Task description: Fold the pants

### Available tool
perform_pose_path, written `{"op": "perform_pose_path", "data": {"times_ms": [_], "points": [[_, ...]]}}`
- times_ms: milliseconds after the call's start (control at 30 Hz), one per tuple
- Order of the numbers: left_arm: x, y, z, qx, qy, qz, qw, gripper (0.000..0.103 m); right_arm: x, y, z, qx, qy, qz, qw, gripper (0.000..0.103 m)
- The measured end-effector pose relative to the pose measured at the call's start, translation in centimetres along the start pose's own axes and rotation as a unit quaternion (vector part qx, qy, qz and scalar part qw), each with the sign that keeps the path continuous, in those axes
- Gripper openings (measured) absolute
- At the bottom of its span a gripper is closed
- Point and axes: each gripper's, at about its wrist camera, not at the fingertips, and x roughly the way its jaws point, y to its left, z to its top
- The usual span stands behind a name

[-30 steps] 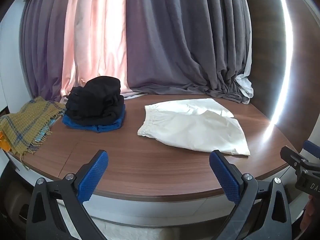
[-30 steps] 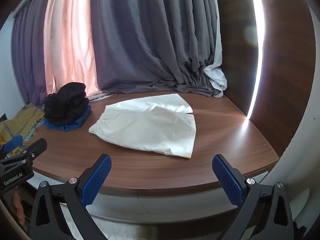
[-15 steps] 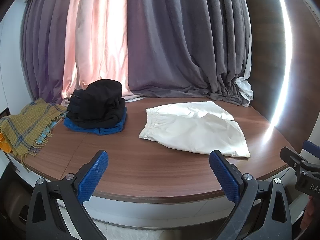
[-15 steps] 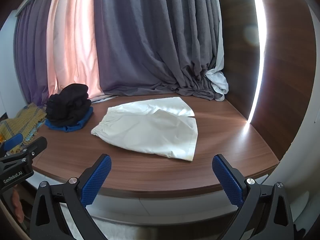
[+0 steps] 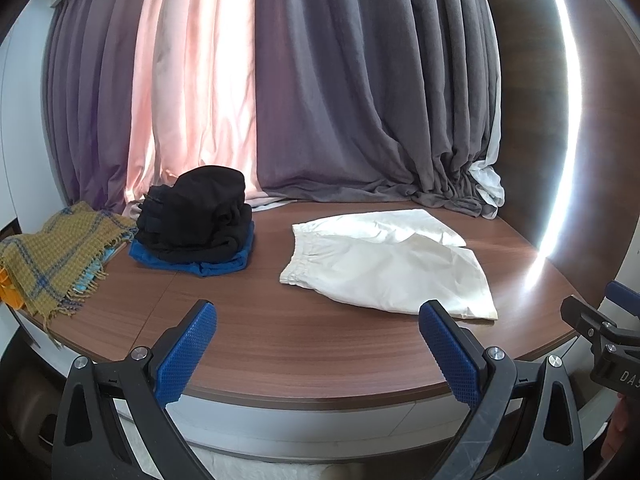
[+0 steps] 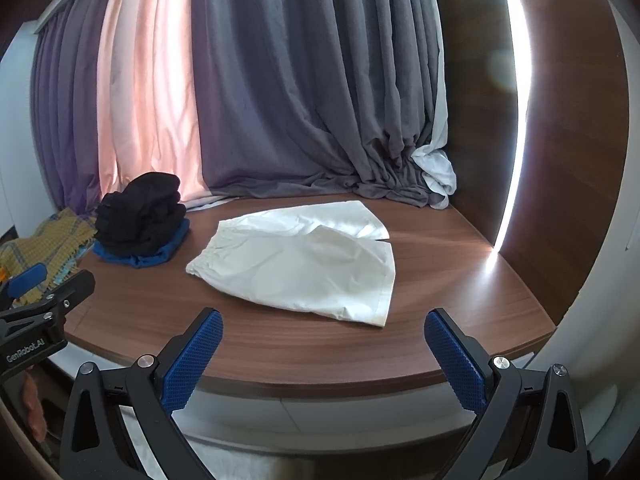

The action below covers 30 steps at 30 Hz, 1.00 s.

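1. Lying flat mid-table, the white pants are being left untouched.
2. The left gripper and right gripper are being held wide open and empty.
3. A single layer is being risked if the pinch is shallow.

My left hand-held gripper hangs over the near edge of the wooden tabletop, its blue-padded jaws spread wide with nothing between them. Cream shorts lie flat ahead, waistband to the left. Left of them a pile of black clothes sits on a blue garment, beside a mustard plaid scarf. My right hand-held gripper shows at the right edge, and I cannot tell how its jaws stand
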Motion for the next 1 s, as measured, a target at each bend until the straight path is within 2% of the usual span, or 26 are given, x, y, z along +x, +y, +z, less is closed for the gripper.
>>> {"op": "perform_pose_path", "data": {"times_ms": [1000], "points": [[-0.15,-0.19,-0.25,0.006,-0.008,0.006,0.9999,0.103,-0.17,-0.28,0.41,-0.005,-0.006,0.009,1.000,0.102]]}}
